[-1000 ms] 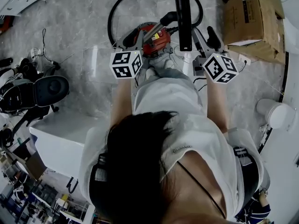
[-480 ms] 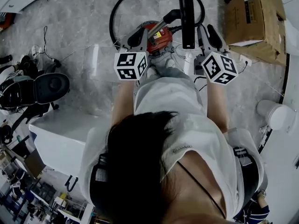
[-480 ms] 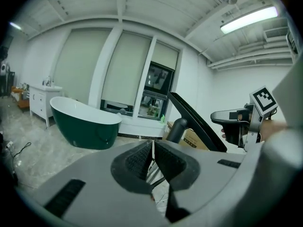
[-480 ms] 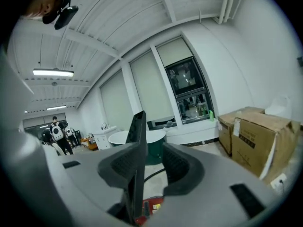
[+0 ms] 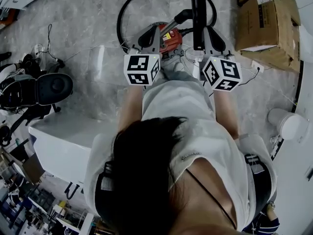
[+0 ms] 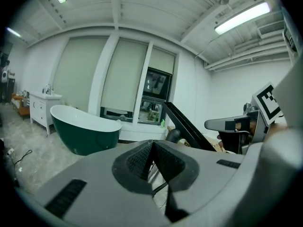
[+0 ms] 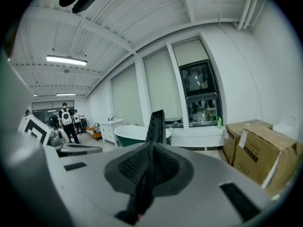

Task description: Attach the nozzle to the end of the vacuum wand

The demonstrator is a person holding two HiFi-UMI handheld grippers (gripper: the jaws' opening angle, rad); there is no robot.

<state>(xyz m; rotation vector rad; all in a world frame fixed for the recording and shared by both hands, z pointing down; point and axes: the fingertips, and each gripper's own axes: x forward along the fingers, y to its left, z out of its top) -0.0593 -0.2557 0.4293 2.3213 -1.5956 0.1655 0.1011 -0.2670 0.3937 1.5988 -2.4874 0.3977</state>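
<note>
A long black wand (image 5: 197, 13) runs from the top of the head view down to my right gripper (image 5: 211, 37). In the right gripper view the wand (image 7: 157, 124) stands in line with the pads, and the right gripper (image 7: 150, 167), whose jaws have just been closing, is shut on it. A red vacuum cleaner (image 5: 166, 35) with a black hose (image 5: 122, 21) sits on the floor under both grippers. My left gripper (image 5: 149, 35) hovers over it, having just closed, its pads (image 6: 142, 162) together with nothing seen between them. The wand (image 6: 187, 124) crosses the left gripper view diagonally.
Cardboard boxes (image 5: 266, 18) stand at the right and a white bin (image 5: 288, 121) lies nearer. A black chair (image 5: 46, 89) and cables are at the left. A green bathtub (image 6: 85, 131) stands by the far windows. People (image 7: 66, 119) stand in the distance.
The right gripper's jaws have closed beside the wand and its marker cube has rolled. Both grippers have shifted inward, and the left one has risen over the vacuum.
</note>
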